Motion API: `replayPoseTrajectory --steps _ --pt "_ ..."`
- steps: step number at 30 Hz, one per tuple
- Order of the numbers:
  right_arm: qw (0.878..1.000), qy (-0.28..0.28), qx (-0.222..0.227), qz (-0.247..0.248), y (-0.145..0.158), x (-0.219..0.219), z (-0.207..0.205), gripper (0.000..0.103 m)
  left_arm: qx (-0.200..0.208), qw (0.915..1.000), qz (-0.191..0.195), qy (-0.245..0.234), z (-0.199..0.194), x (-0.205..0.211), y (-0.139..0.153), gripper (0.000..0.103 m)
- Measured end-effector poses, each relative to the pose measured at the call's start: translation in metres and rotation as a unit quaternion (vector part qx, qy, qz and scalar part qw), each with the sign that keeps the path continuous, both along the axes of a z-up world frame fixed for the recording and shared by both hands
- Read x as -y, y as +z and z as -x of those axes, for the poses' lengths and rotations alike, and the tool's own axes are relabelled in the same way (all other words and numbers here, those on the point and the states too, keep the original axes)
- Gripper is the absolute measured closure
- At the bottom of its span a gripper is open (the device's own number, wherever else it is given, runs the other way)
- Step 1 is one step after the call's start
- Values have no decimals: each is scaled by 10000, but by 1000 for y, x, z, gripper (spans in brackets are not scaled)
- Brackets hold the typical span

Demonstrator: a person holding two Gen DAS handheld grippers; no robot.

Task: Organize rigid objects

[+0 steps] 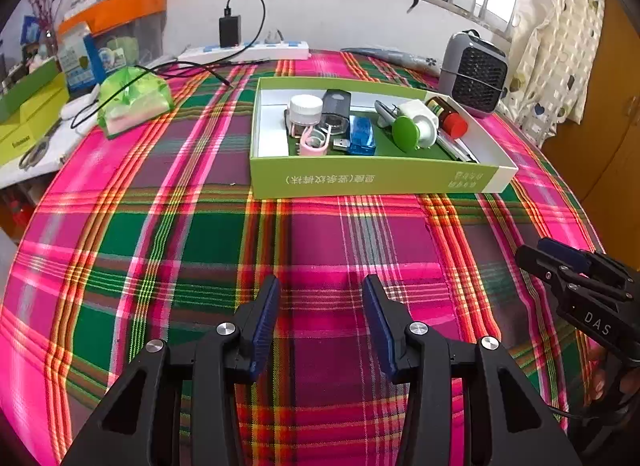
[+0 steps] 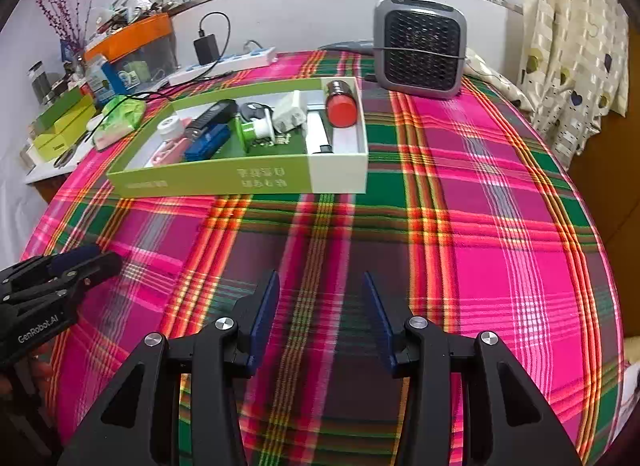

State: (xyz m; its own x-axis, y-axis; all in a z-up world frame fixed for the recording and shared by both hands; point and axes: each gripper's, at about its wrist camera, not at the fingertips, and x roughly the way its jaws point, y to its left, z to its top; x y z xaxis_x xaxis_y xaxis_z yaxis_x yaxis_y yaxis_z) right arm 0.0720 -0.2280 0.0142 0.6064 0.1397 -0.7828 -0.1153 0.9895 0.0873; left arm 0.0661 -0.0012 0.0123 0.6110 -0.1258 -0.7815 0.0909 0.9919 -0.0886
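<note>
A green and white cardboard box (image 1: 372, 179) (image 2: 240, 179) sits on the plaid cloth and holds several small items: a white-capped jar (image 1: 306, 107), a blue case (image 1: 362, 135) (image 2: 208, 141), a green-lidded piece (image 1: 406, 133) (image 2: 248, 131), a red-capped bottle (image 1: 452, 119) (image 2: 342, 105), a black device (image 1: 336, 109). My left gripper (image 1: 320, 294) is open and empty, low over the cloth in front of the box. My right gripper (image 2: 320, 290) is open and empty too; it shows at the right edge of the left wrist view (image 1: 560, 262).
A grey fan heater (image 1: 472, 73) (image 2: 420, 53) stands behind the box at the right. A green tissue pack (image 1: 134, 99), power strip (image 1: 244, 51) with black charger, and boxes crowd the left side table. A curtain (image 2: 568, 45) hangs at the right.
</note>
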Motion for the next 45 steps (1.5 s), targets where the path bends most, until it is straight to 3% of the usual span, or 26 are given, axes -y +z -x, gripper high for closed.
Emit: replayPoseTrajectory --steps 8,13,27,31,34,38,45 --pt "9999 -130 -54 93 -3 4 -5 58 95 9998 -194 41 -5 5 -2 61" --pt "9997 -89 -62 203 -4 2 -6 55 97 9983 -566 33 -5 15 -3 60" --pt "9990 -183 -85 396 -5 7 -14 53 91 9988 -489 -48 -5 14 -3 60" --pt "9981 -440 -127 414 -6 23 -21 43 14 9997 -207 -87 -7 2 0 60" --pt "9968 -672 -134 401 -5 37 -27 43 73 9983 -511 265 -12 -9 1 60" --pt "9956 -841 -138 390 -5 49 -34 43 -26 9966 -247 789 -23 -39 -1 60" --pt "9951 -897 -143 387 -6 53 -43 38 8 9924 -463 1139 -37 -62 -3 60"
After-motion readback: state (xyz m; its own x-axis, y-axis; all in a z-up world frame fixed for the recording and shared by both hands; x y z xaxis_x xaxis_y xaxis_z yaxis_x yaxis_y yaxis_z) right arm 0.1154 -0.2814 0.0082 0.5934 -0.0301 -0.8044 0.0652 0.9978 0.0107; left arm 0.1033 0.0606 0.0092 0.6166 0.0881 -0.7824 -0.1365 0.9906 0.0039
